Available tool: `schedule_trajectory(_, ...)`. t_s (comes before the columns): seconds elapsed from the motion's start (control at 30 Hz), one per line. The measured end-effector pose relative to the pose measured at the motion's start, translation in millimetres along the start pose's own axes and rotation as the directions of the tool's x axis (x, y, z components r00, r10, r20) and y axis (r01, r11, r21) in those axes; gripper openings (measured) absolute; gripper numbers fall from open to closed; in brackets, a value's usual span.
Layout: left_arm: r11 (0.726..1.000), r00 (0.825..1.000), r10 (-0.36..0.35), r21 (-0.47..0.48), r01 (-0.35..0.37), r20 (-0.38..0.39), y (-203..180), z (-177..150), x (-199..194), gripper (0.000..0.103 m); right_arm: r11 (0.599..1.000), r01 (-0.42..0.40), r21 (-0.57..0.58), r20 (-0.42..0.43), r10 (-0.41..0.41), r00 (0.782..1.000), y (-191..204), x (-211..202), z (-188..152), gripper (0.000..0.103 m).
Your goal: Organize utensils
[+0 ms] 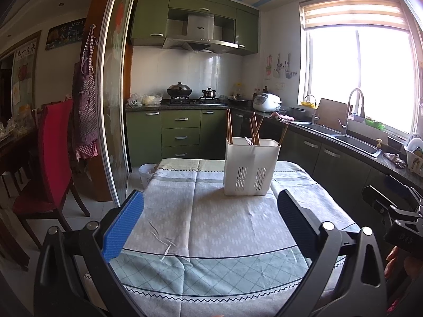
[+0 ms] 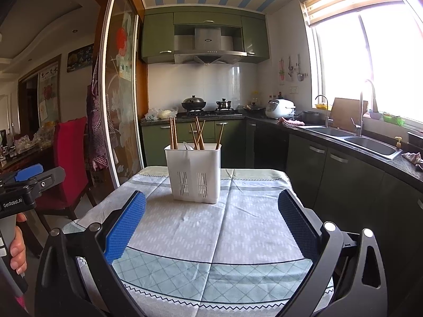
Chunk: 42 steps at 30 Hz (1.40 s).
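The white utensil holder (image 1: 251, 166) stands upright toward the far end of the table (image 1: 185, 224), with the wooden chopsticks (image 1: 229, 126) already standing in its compartments and what may be a pale spoon (image 2: 188, 145) among them, though that is too small to be sure. No loose utensil shows on the cloth. The left claw (image 1: 210, 215) and right claw (image 2: 211, 216) are both spread wide and hold nothing, hovering short of the holder. The sorting looks largely done, perhaps finished.
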<state>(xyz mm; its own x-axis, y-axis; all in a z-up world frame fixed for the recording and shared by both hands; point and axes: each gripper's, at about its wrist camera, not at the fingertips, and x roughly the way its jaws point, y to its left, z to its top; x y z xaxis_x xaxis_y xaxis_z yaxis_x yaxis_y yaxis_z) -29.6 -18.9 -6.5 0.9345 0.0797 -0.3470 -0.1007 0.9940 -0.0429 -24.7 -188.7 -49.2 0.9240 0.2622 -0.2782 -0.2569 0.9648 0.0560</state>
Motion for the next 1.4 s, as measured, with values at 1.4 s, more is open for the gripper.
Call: schedule_trajectory(1.4,1.000,1.000,0.015,-0.008,-0.015,0.007,-0.1,1.9,-2.3,0.096,1.000,-0.007,-0.013,-0.010,0.007,1.000,-1.8,4.2,-3.1,0.098)
